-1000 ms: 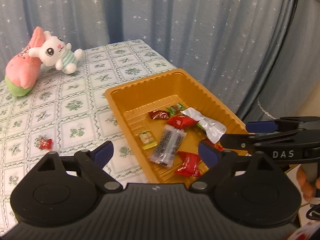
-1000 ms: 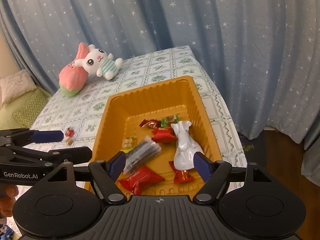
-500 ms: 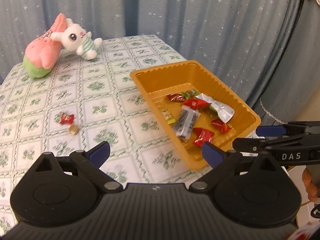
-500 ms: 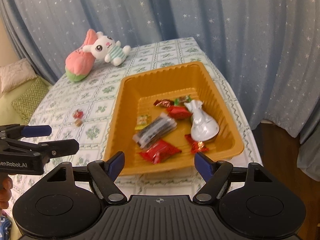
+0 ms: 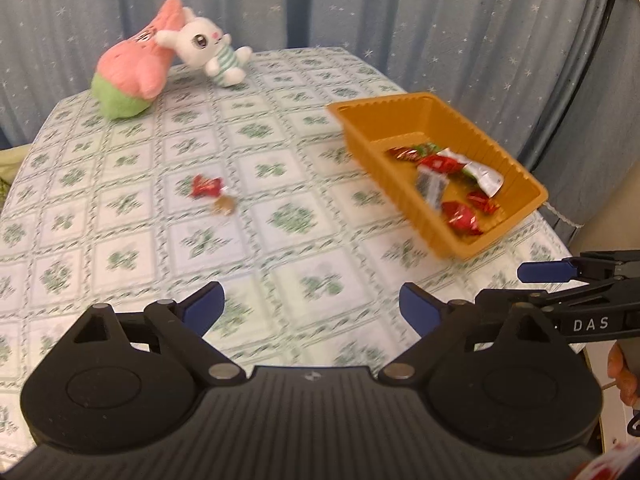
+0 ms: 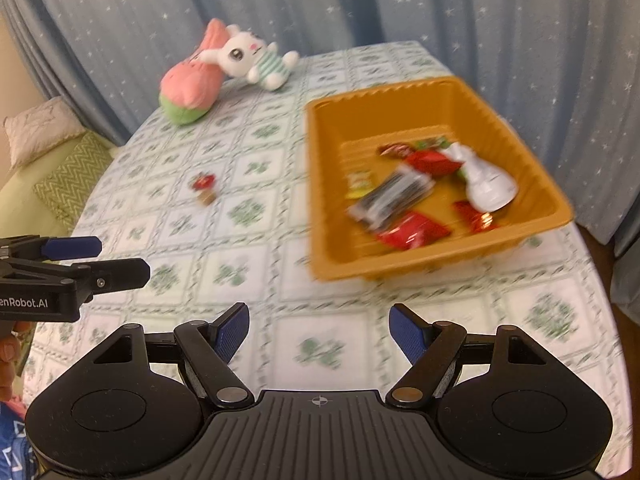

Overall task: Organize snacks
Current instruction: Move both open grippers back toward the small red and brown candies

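1. Snacks, in tray: orange plastic tray (image 6: 516, 118) on the right part of the table, holding a dark striped packet (image 6: 390, 196), a white pouch (image 6: 490, 184), several red wrapped sweets, one a flat red packet (image 6: 414, 232), and a small yellow-green sweet (image 6: 360, 182).
2. Snacks, loose: one red wrapped candy (image 5: 206, 186) and one small brown candy (image 5: 225, 205) just beside it, both on the tablecloth well left of the tray.
3. Left gripper (image 5: 312, 306): blue-tipped jaws spread wide, nothing between them, held above the near part of the table, apart from every snack.
4. Right gripper (image 6: 319, 330): jaws likewise spread, nothing held, above the near table edge in front of the tray.
5. Tablecloth (image 5: 280, 248): white with green floral squares.
6. Plush toys at the far edge: white rabbit (image 5: 208, 50) leaning against a pink and green plush (image 5: 132, 68).
7. Backdrop: blue curtain (image 6: 400, 4) with small white stars.
8. Both views are somewhat motion-blurred.
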`<state>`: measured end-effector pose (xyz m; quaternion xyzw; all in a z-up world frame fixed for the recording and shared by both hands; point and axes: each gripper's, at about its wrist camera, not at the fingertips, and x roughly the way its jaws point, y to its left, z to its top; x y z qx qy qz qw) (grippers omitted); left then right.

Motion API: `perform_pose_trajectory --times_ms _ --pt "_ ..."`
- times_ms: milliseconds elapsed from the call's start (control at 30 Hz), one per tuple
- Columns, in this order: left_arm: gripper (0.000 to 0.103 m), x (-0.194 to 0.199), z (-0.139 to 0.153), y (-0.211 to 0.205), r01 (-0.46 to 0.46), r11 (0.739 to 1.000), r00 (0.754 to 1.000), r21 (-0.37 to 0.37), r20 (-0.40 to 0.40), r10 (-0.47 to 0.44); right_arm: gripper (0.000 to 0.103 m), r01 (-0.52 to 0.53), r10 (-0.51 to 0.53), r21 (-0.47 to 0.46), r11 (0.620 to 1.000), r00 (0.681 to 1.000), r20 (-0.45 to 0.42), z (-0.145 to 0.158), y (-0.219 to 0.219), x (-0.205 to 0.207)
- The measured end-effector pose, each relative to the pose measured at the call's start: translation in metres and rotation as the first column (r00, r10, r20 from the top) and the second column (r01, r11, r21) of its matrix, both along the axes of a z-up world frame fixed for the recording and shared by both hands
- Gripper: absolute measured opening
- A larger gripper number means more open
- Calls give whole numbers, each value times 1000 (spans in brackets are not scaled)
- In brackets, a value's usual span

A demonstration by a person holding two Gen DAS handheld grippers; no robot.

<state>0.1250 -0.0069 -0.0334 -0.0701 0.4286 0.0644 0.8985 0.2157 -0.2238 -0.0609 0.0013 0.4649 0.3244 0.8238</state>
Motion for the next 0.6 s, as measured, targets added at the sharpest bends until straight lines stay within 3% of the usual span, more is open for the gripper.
perform_pose_trajectory --times_ms 367,600 --pt "93 -39 -3 58 -30 1000 999 3 -12 30 77 -26 28 52 998 999 -32 -6 54 -40" --pt "93 -52 -9 89 -53 999 998 8 -21 53 77 -53 53 -14 998 998 -21 -16 94 -54"
